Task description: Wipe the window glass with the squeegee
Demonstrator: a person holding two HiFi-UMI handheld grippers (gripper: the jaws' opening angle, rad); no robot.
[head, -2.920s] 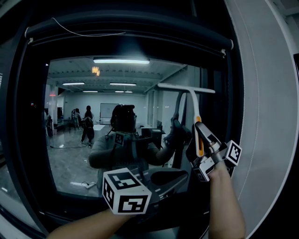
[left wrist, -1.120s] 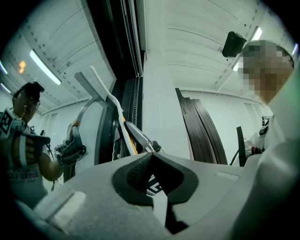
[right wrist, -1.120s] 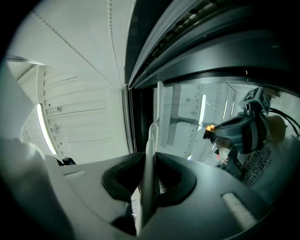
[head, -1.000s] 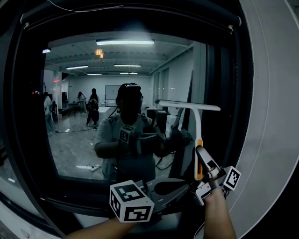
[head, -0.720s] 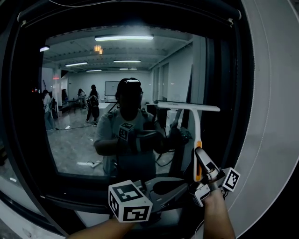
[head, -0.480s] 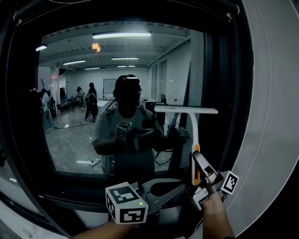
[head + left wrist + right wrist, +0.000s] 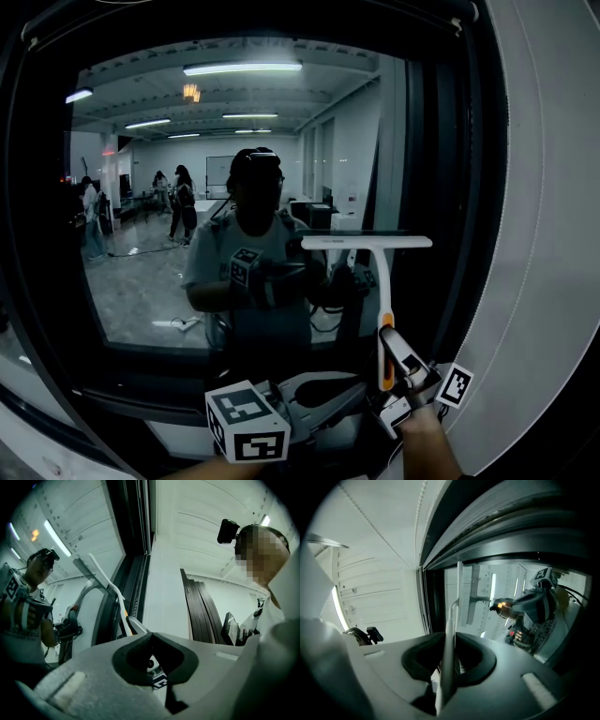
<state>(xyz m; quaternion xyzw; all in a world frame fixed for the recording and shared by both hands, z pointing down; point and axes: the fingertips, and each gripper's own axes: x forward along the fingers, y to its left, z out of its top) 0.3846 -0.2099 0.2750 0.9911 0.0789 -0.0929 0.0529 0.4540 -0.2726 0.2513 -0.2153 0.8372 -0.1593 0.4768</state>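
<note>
Dragging squeegee (image 7: 383,281) lower down glass (image 7: 141,281)

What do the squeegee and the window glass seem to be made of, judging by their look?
Squeegee: probably plastic, a smooth white stem and crossbar with an orange band at the grip; its wiping edge is too small to judge.
Window glass: glass, glossy, since it mirrors the lit room and the person.

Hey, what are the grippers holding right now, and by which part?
The right gripper is shut on the squeegee, clamping the lower end of its handle. The left gripper is shut and holds nothing.
</note>
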